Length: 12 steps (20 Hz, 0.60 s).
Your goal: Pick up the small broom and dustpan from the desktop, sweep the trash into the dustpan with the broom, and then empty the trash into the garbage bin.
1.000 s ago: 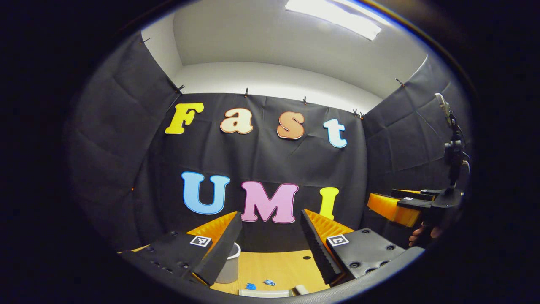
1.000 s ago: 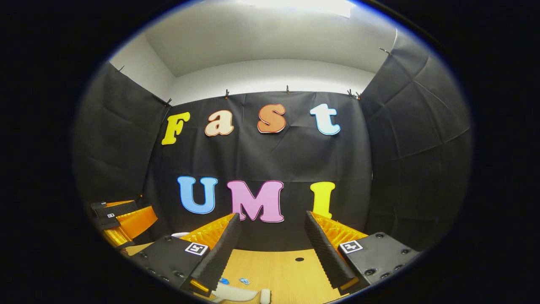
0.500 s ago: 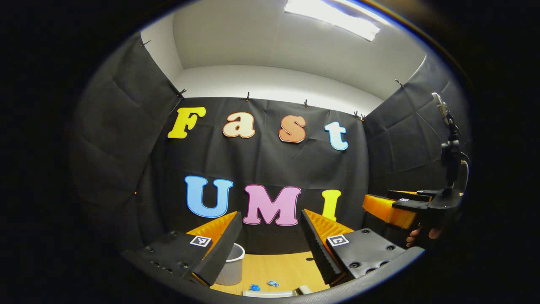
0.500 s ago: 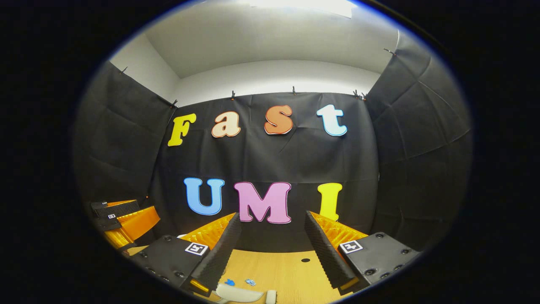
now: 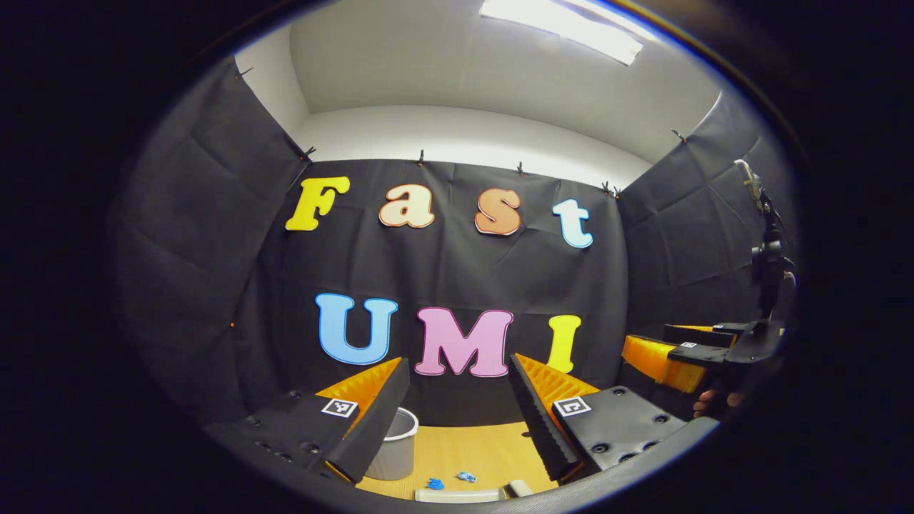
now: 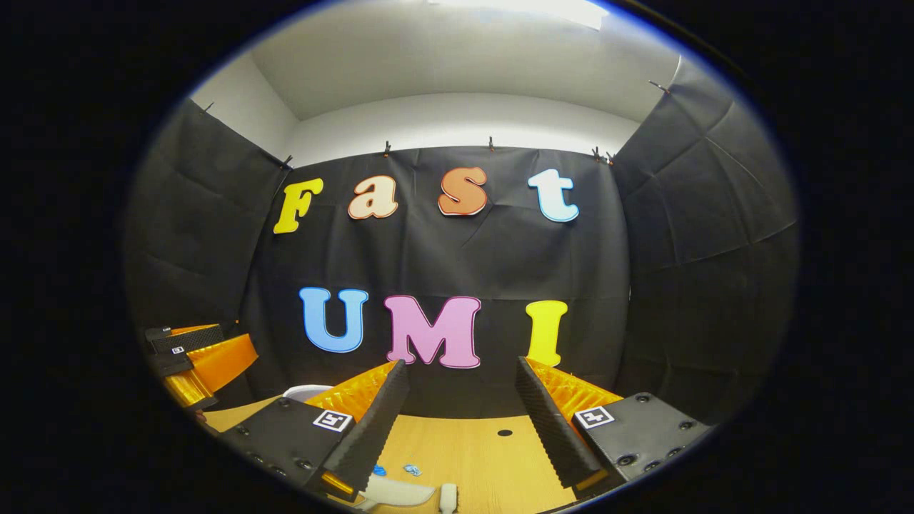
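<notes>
Two grippers are held level above the desk, aimed at the booth's back wall, both spread wide with nothing between the fingers. The left gripper is poised over the desk's near edge; in the left gripper view the right gripper is seen farther off to the right, carried by a hand. In the right gripper view the right gripper is raised above the near edge as well.

The pick-up step is judged not yet begun. A pale tool, taken to be the dustpan, is seen lying flat at the desk's near edge, with a small pale piece, possibly the broom's handle, just beside it; which is which cannot be told for certain. Two blue scraps of trash are seen just behind them, towards the desk's middle. The garbage bin, grey and upright, is set nearer the back left, partly hidden by a finger.

A downward tilt of both grippers towards the near edge is called for next, so that each handle can be straddled and clenched.
</notes>
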### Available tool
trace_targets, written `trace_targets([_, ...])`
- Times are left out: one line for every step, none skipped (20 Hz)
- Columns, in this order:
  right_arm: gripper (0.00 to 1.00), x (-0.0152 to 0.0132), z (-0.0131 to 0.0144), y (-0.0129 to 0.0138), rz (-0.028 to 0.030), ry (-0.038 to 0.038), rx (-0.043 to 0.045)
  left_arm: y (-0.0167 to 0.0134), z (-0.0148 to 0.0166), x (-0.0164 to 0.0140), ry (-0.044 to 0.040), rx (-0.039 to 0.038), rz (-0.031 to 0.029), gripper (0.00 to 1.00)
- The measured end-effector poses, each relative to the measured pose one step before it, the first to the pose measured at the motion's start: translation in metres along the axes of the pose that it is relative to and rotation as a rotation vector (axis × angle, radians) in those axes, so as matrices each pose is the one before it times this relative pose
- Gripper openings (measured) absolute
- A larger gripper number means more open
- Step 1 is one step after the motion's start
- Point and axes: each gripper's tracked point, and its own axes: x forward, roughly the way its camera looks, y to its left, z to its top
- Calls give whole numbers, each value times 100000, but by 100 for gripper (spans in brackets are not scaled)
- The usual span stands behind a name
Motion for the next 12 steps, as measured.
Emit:
trace_targets([91, 9, 13, 69, 426, 44, 834, -234, 22, 39, 300, 455, -677, 82])
trace_targets([91, -98, 155, 195, 455, -501, 1338, -242, -81, 37, 67, 256, -741, 82])
trace_targets([96, 129, 218, -80, -108, -689, 1077, -204, 114, 19, -317, 169, -806, 82])
trace_targets([91, 13, 47, -229, -548, -248, 183, -132, -46, 9, -168, 250, -690, 82])
trace_targets([91, -69, -115, -326, -873, -94, -125, -144, -104, 4, 294, 323, -458, 82])
trace_targets([91, 39, -19, -91, -158, 268, -48, -98, -156, 130, 876, 195, -79, 82])
trace_targets([91, 69, -156, 211, 185, 442, 225, 69, -302, -14, 600, -134, -275, 82])
trace_targets([91, -34, -141, 79, 84, 465, 149, -41, -35, 55, 317, -383, -20, 82])
trace_targets([91, -17, -59, -106, -9, 301, -90, 1, 33, -2, 148, -357, -21, 82])
trace_targets([91, -54, 8, -47, 2, -124, -250, 75, -22, -42, -43, -159, 68, 82])
trace_targets([91, 89, 212, 57, -39, -365, -299, -8, 110, 22, -13, -10, 79, 82])
trace_targets([91, 63, 32, 92, 142, -221, -186, 65, -127, 92, 186, 117, 159, 82])
